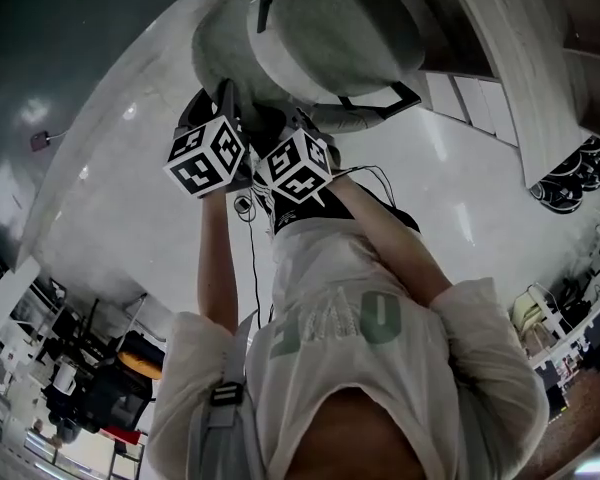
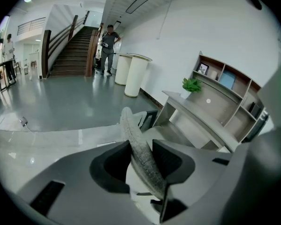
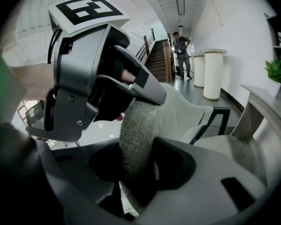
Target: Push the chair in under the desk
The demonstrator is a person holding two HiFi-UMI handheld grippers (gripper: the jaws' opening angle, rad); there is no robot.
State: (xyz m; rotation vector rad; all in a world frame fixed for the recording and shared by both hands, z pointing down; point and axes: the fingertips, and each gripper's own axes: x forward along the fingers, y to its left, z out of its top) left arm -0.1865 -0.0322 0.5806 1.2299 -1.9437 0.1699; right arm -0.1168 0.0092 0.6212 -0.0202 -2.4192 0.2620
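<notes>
In the head view the grey fabric chair (image 1: pixel 320 28) stands in front of me, and both grippers reach its backrest top. My left gripper (image 1: pixel 223 103) and right gripper (image 1: pixel 302 123) sit side by side, marker cubes facing up. In the left gripper view the backrest's thin top edge (image 2: pixel 136 139) runs between the jaws of the left gripper (image 2: pixel 140 159), which clasp it. The right gripper (image 3: pixel 138 165) is shut on the thicker backrest fabric (image 3: pixel 140 125), with the left gripper (image 3: pixel 84 78) close beside it. The pale desk (image 2: pixel 201 111) stands beyond the chair.
A shelf unit with a plant (image 2: pixel 191 84) backs the desk. White round pillars (image 2: pixel 133 74), a staircase (image 2: pixel 68 50) and a standing person (image 2: pixel 108 48) are far down the glossy floor. Carts with equipment (image 1: pixel 100 378) stand behind me on the left. Black round items (image 1: pixel 570 173) lie at right.
</notes>
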